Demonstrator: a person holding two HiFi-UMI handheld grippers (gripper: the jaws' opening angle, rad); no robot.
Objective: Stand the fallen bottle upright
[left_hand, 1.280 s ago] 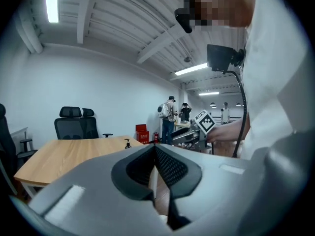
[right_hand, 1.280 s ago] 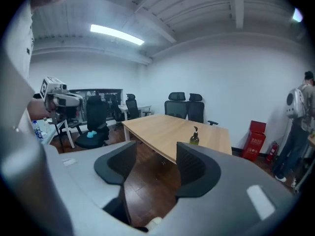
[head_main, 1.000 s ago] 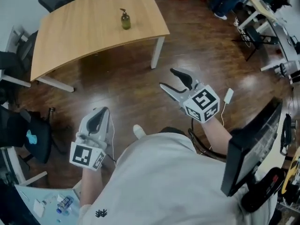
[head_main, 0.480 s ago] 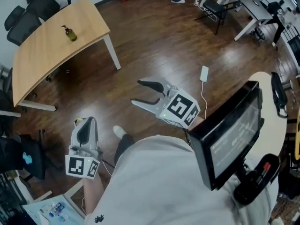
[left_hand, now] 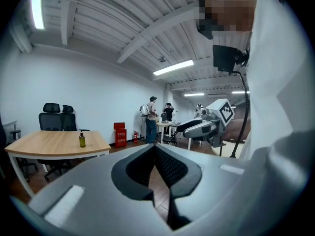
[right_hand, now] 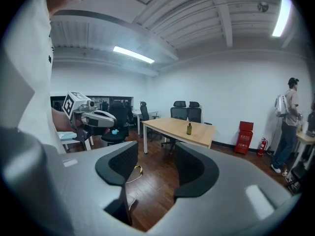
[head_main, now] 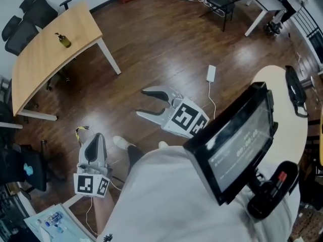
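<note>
– Bottle [head_main: 63, 40] first: where does it sit, and is it on its side?

– On the wooden table [head_main: 35, 72], towards the end by the white leg and in from the edges. It stands upright, pump top uppermost. Both gripper views agree: a small green bottle on its base, alone on the tabletop.

– So the job looks finished?

– As far as I can judge, yes. I see nothing lying down on that table and nothing that calls for another grasp. At most, someone might check that it stands steady.

– And the tongs?

– Neither is near it. The table is well apart from the person, across a stretch of dark wooden floor. The left gripper [head_main: 95, 136] hangs low beside the person with its jaws together and nothing between them. The right gripper [head_main: 140, 102] is held out over the floor with its jaws spread, and they are closing on empty air. Through the gap you see only floorboards and the table beyond.

– Anything else close by?

– A monitor [head_main: 234, 145] at the person's right and office chairs [head_main: 22, 14] behind the table.
</note>
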